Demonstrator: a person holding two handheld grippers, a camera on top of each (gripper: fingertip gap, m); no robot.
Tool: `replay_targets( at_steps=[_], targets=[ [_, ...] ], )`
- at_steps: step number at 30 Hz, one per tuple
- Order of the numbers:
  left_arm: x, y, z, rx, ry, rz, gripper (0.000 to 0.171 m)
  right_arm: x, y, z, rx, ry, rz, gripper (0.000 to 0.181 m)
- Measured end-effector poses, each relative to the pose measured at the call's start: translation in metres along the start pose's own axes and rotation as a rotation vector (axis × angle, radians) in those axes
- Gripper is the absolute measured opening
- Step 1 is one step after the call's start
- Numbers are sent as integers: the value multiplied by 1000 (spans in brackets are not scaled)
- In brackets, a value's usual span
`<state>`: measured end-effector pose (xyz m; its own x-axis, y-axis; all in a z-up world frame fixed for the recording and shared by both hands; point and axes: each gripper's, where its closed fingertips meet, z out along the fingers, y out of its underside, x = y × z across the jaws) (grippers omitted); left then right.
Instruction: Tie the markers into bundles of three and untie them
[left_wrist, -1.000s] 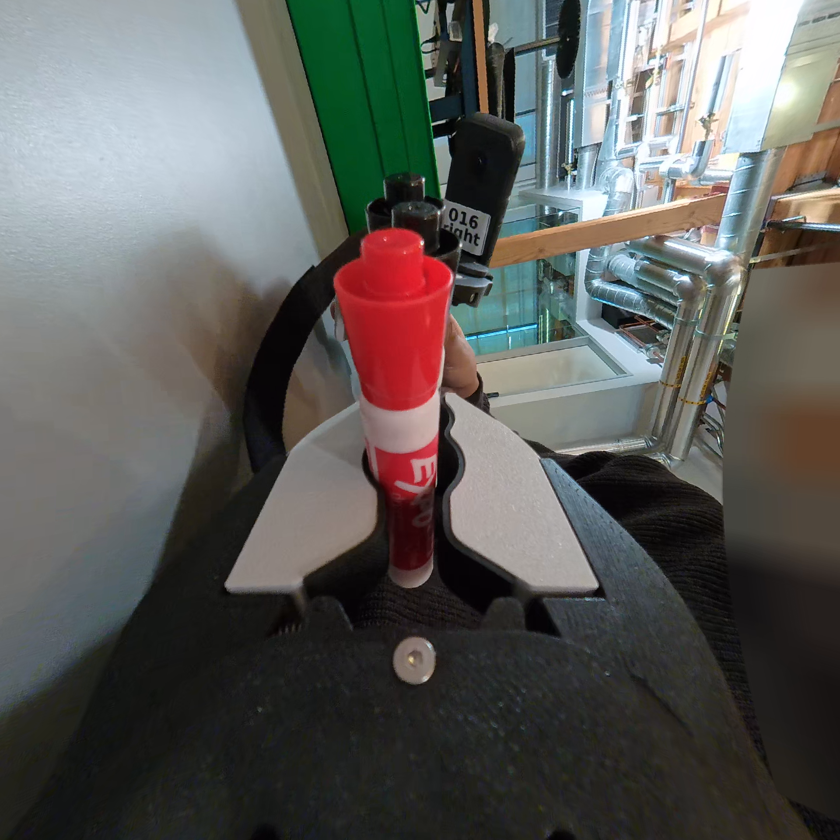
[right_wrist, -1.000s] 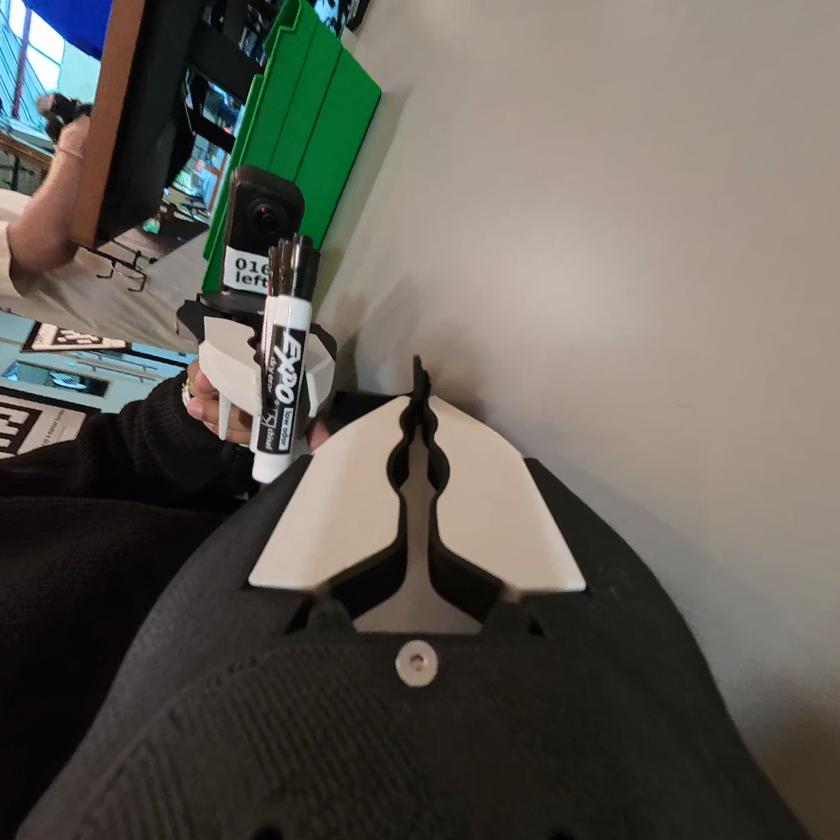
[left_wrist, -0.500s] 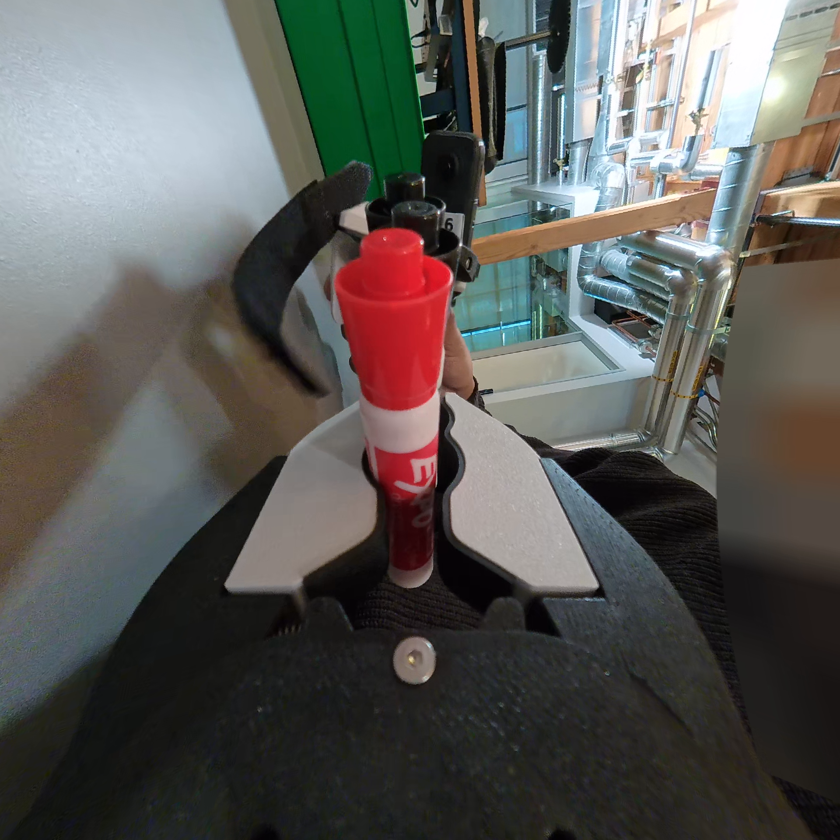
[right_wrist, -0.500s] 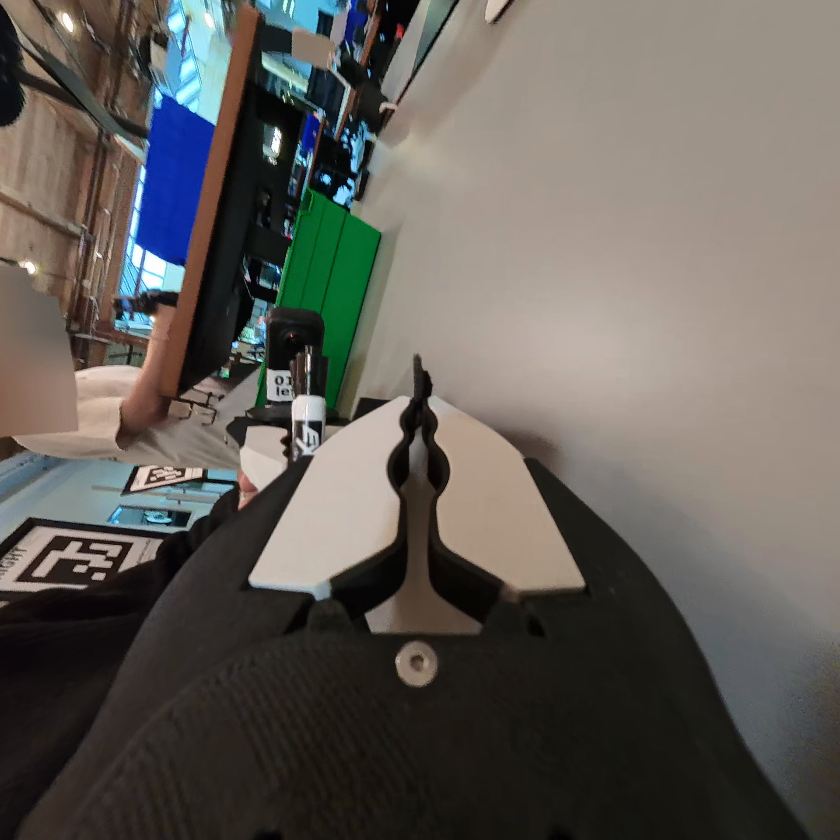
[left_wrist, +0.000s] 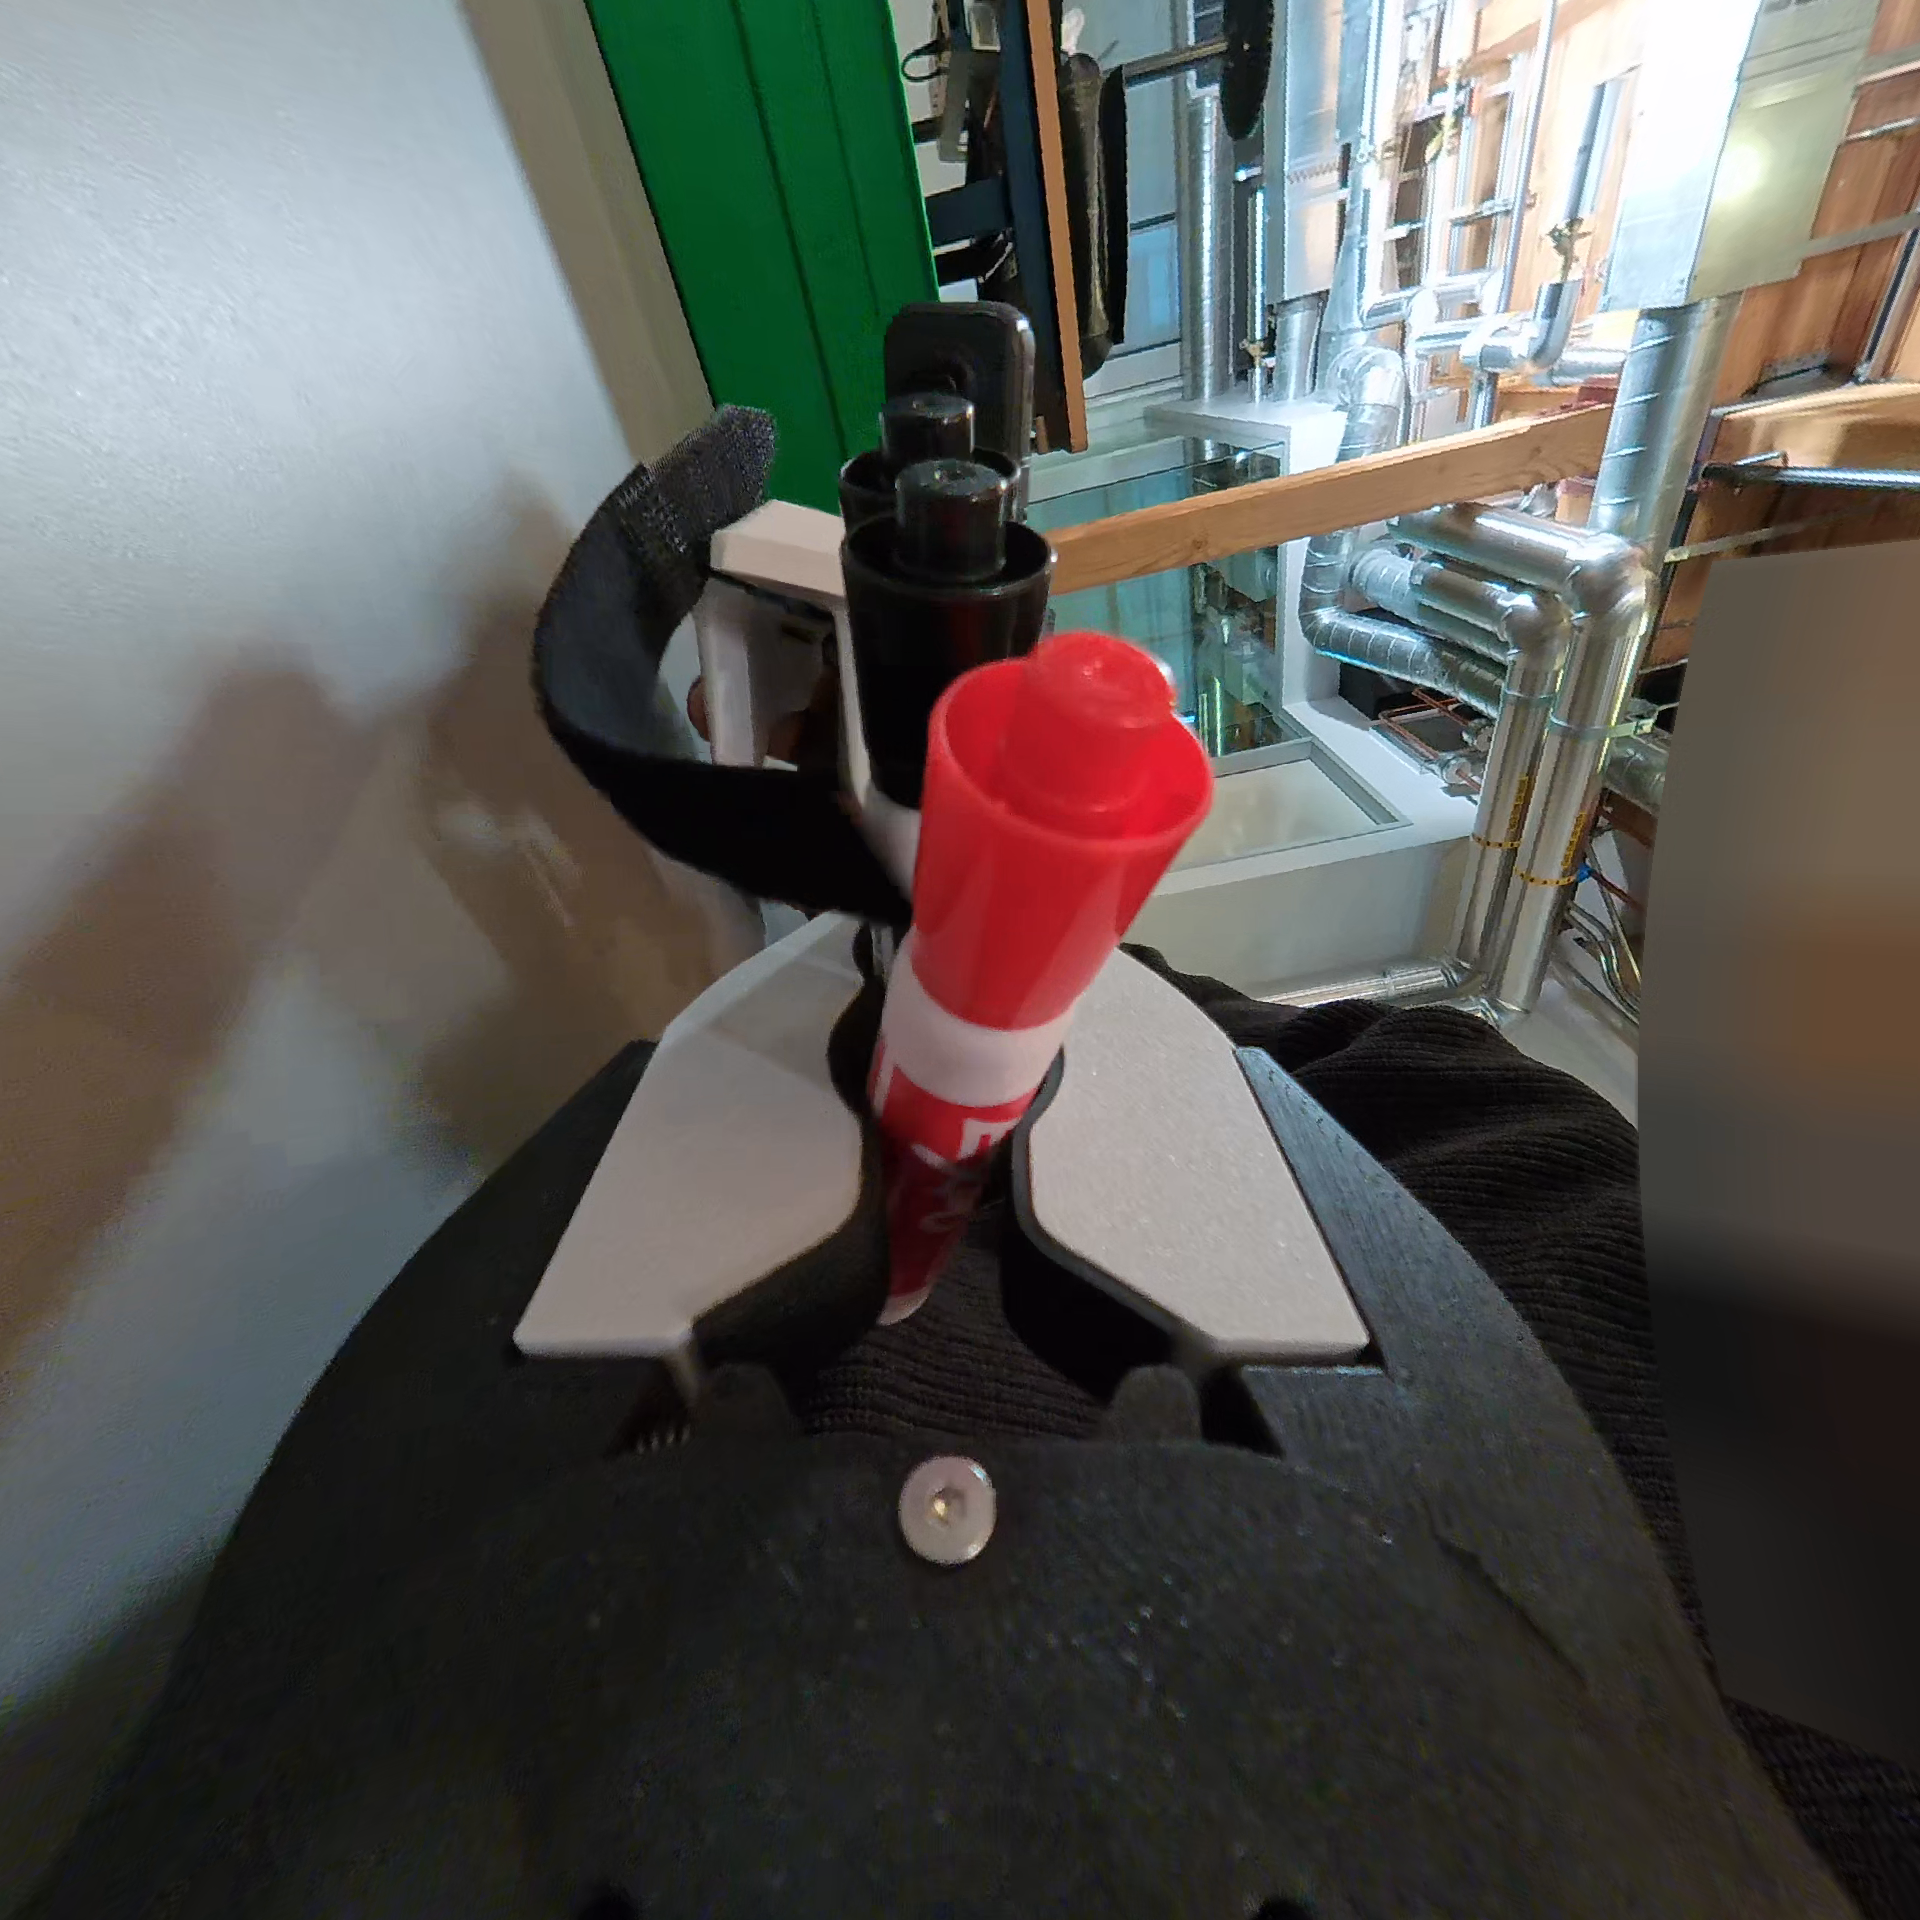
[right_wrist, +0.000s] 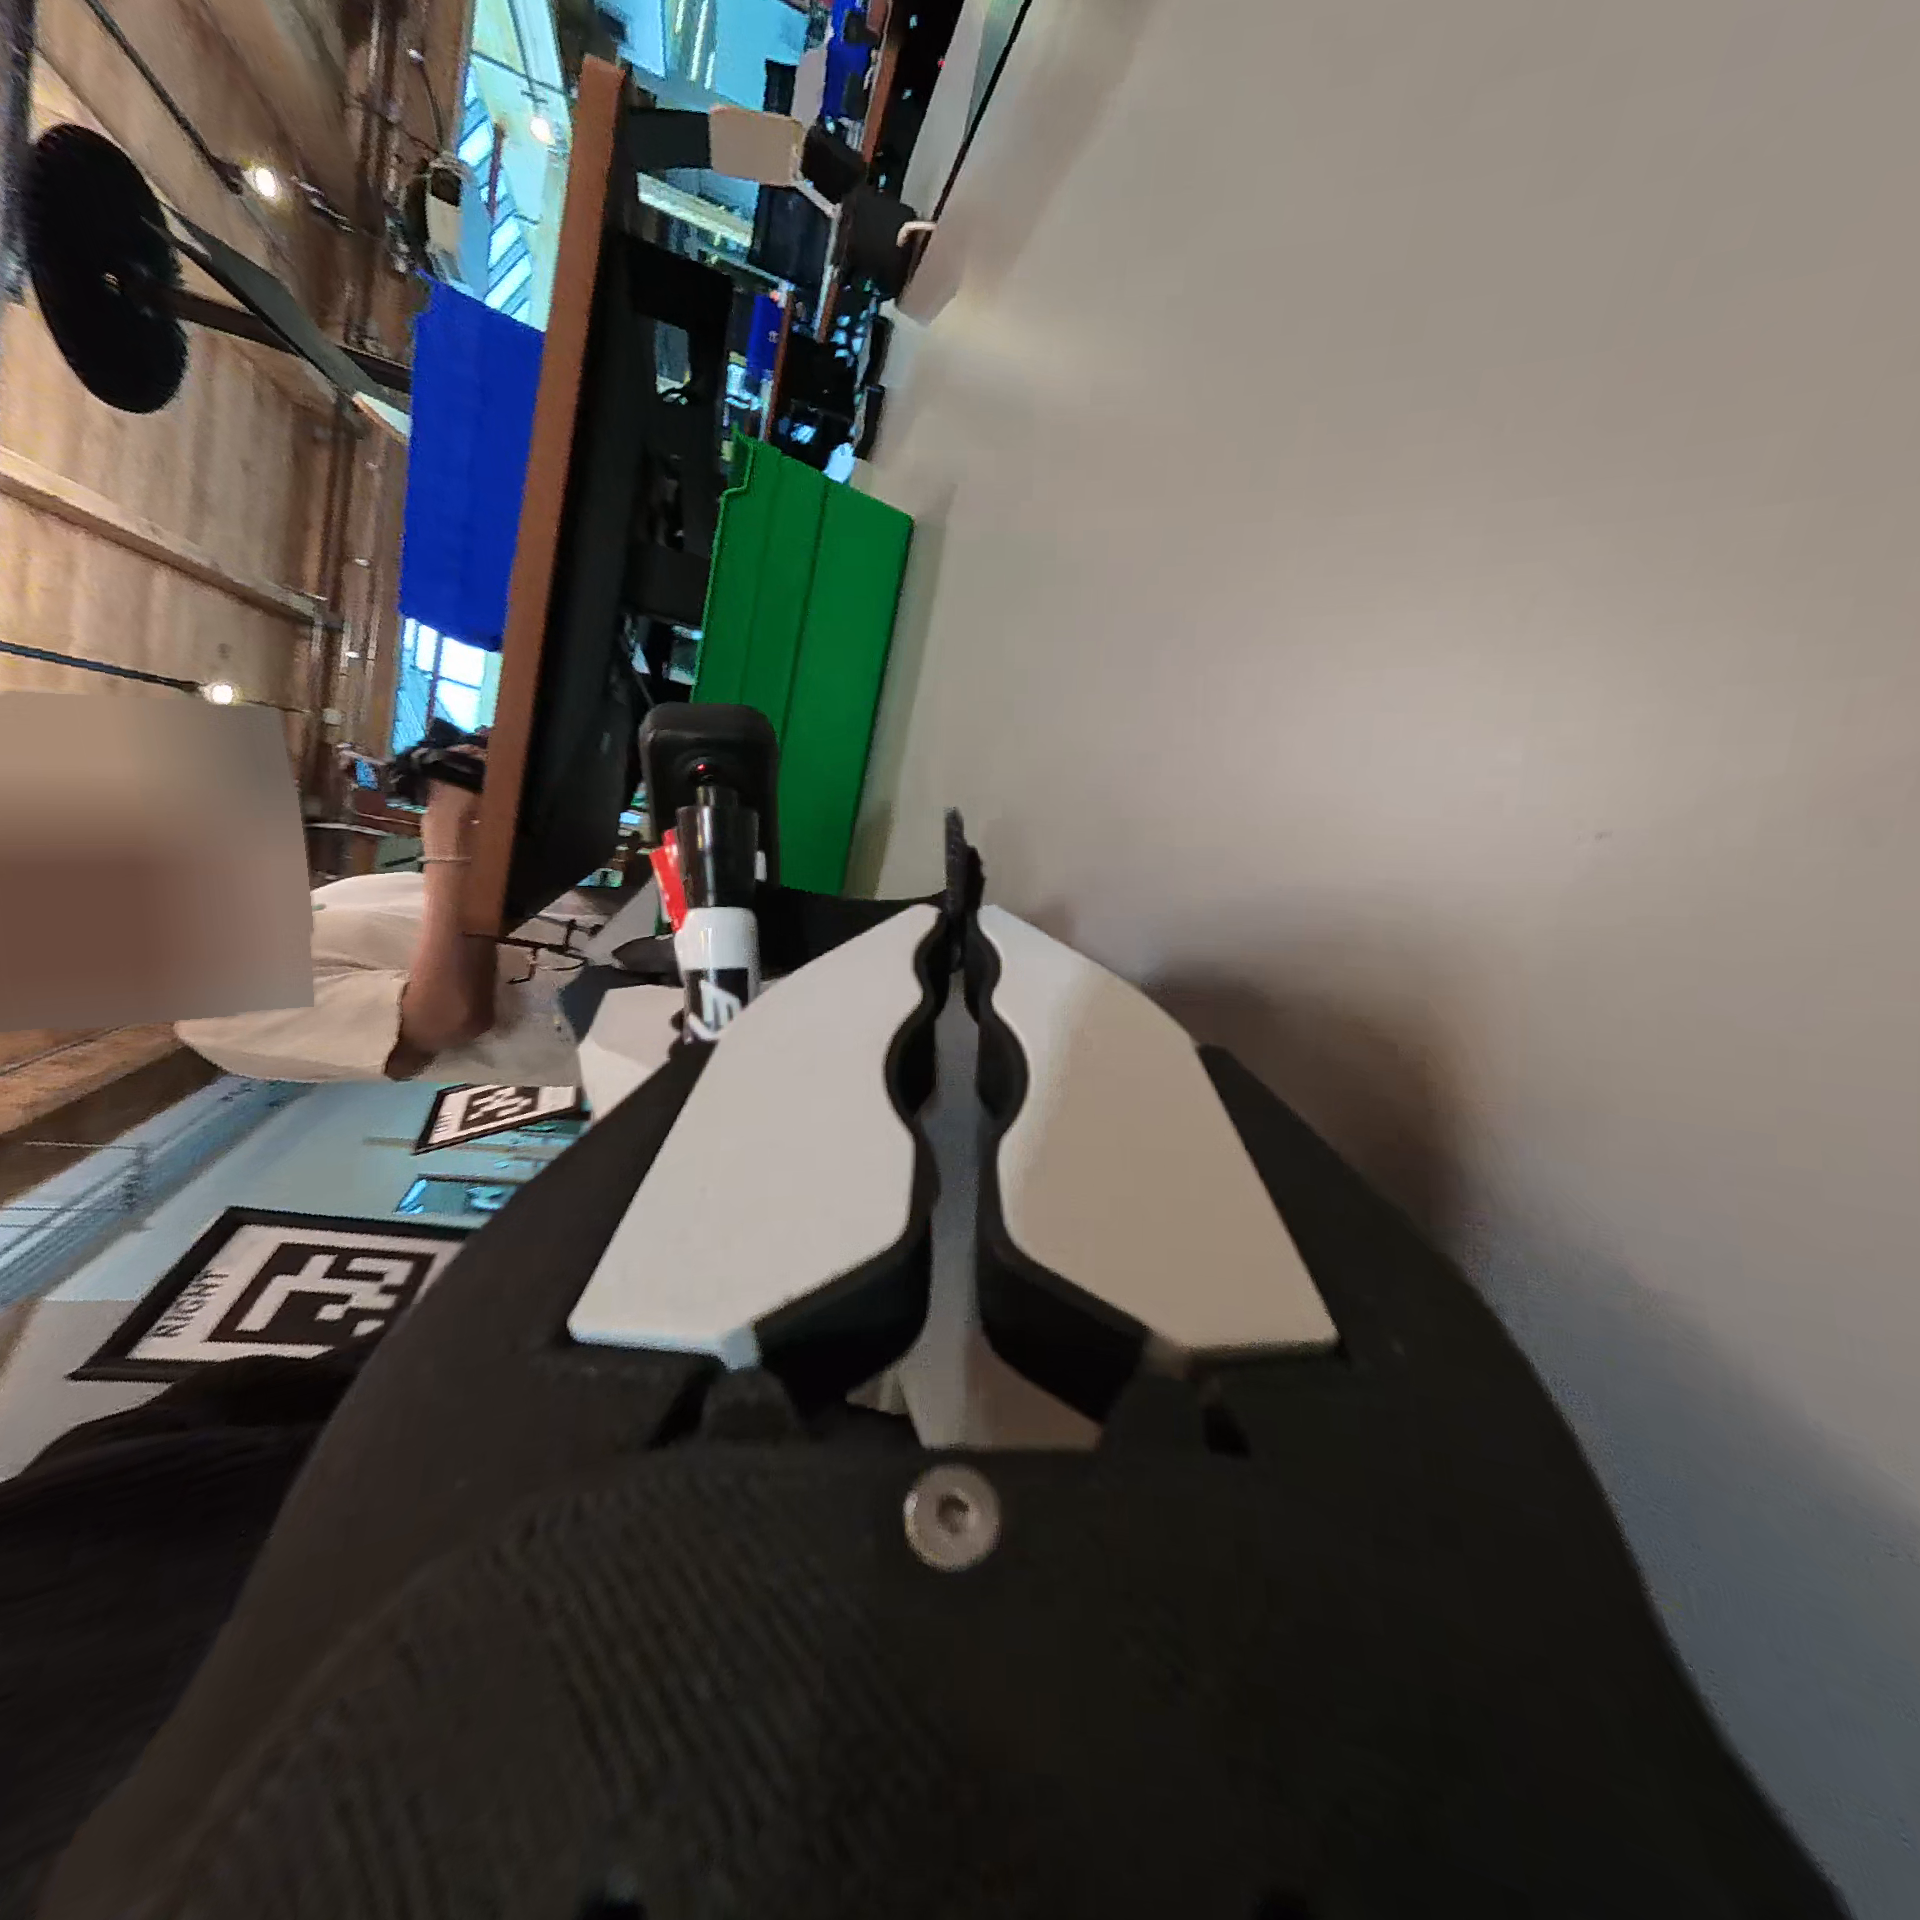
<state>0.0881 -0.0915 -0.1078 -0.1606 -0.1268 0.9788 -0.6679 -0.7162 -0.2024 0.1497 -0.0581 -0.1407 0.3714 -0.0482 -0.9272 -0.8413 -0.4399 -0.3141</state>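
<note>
The left gripper (left_wrist: 961, 1023) is clamped around a red marker (left_wrist: 1023, 894), with two black markers (left_wrist: 940, 613) pressed behind it at about twelve o'clock. A black strap (left_wrist: 644, 707) loops out from the bundle toward ten o'clock. The right gripper (right_wrist: 961, 914) is closed, pinching the strap's end (right_wrist: 961, 852) at its tips. To wrap well, I judge the strap should stay taut and be drawn close round all three barrels, while the left grip keeps the markers parallel.
</note>
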Motion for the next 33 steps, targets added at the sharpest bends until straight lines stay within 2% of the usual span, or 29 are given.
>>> replay_targets(
  at_steps=[5, 10, 15, 18, 24, 27, 33],
  targets=[
    [-2, -3, -2, 18, 9, -34, 20, 13, -10, -6, 42, 97, -51, 2],
    [-1, 0, 1, 6, 19, -47, 20, -2, 2, 6, 32, 16, -18, 2],
    [-3, 1, 2, 1, 16, -54, 20, -11, 20, 17, -28, -93, 112, 2],
    [-5, -1, 1, 14, 10, -65, 20, -11, 20, 16, -36, -123, 150, 2],
    [-12, -3, -2, 26, -25, -82, 20, 1, 23, 11, -90, -19, 52, 2],
    [-13, -4, -3, 29, -29, -87, 20, -4, 36, 13, -193, -36, 3, 18],
    [-13, -4, -4, 27, -36, -74, 20, -1, 28, 8, -193, 28, -155, 46]
  ],
)
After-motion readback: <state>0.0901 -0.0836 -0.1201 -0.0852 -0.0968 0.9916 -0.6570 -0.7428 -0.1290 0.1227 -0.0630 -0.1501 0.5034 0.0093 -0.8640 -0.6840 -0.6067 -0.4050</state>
